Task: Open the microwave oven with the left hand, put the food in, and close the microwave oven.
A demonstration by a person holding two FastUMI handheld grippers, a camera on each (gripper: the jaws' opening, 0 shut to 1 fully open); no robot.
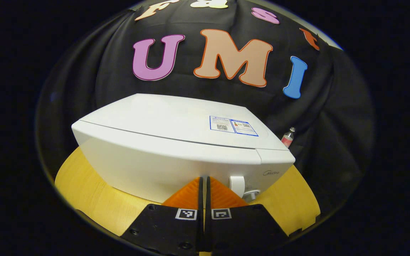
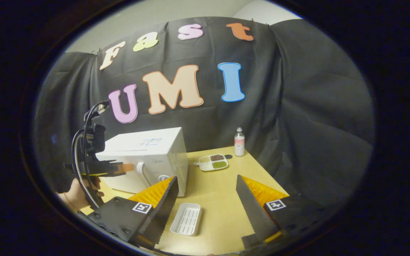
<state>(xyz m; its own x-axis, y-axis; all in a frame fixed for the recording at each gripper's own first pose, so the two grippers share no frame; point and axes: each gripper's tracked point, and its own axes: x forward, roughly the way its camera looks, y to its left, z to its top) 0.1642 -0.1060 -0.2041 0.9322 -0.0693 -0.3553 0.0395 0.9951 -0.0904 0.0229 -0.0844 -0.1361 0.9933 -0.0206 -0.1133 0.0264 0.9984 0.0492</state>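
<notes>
The white microwave (image 1: 176,149) stands on the wooden table with its door closed, seen close up in the left gripper view. My left gripper (image 1: 203,179) is shut with nothing between its fingers, just left of the door handle (image 1: 237,185). In the right gripper view the microwave (image 2: 155,156) is at the left, and the left gripper (image 2: 126,167), held by a hand (image 2: 78,195), points at its handle (image 2: 141,170). A divided plate of food (image 2: 213,162) lies right of the microwave. My right gripper (image 2: 206,193) is open and empty above the table.
A white ridged empty tray (image 2: 186,219) lies on the table (image 2: 222,185) below the right gripper. A small bottle (image 2: 239,142) stands at the table's far edge, also seen behind the microwave as the bottle (image 1: 288,138). Black cloth walls the booth.
</notes>
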